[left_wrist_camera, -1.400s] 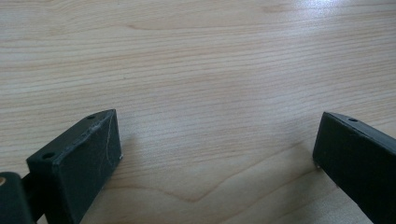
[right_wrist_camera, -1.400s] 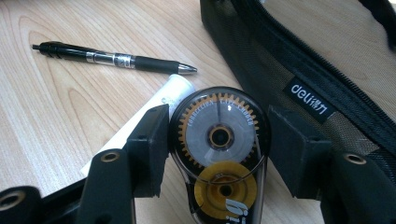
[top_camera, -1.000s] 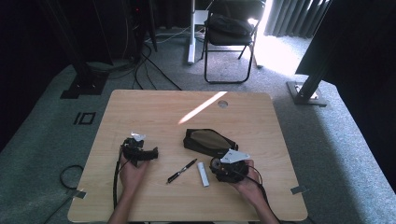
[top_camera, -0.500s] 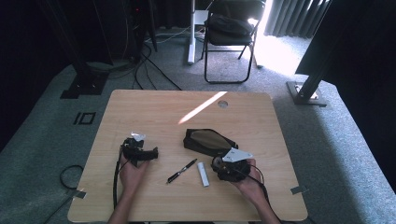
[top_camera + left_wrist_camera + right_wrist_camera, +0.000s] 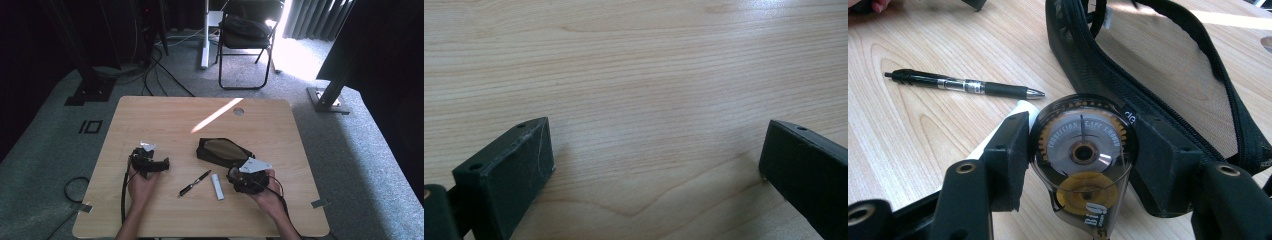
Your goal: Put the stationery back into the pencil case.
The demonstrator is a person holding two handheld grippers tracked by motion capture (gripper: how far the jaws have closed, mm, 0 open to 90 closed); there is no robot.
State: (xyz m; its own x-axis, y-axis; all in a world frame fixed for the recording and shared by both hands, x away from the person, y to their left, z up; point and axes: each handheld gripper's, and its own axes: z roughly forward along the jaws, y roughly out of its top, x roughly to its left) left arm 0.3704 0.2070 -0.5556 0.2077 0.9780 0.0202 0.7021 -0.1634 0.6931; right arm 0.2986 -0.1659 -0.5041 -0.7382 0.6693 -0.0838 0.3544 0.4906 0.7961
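Item held: correction tape dispenser (image 5: 1083, 170), clear shell w/ gears inside, clamped between both pads of R gripper (image 5: 1079, 165); jaws wide but pressing on its two flat-ish sides.
Item position: low over the table (image 5: 165, 120), near front-right, just beside the pouch's near edge.
Item long axis: rounded head up-view, tapered tip pointing back toward the hand; runs along the jaws, not across.
R gripper, high view (image 5: 248, 176): grasping the dispenser; grey plate on top; hand behind it.
Pouch (image 5: 1168, 75): black zip pencil case w/ mesh panel, lying flat, zip appears open; starts right past the dispenser, fwd and to view-right of R jaws.
Key relation: pouch opening directly ahead of held dispenser, nearly touching in R gripper view; short fwd push likely enough to drop it in. Judgement only.
Pen (image 5: 965, 86): black, lying flat, long axis across R gripper view, tip toward pouch; apart from the dispenser, view-left.
White stick (image 5: 217, 186): small white cylinder, flat on table between pen and R gripper; partly behind left pad in R gripper view.
L gripper (image 5: 150, 164): released, jaws wide apart, nothing between, bare wood under them; resting on table, well apart from pouch.
Nearer hand: R, by far; pen next closest to either.
Risk: dispenser catching on zip edge.
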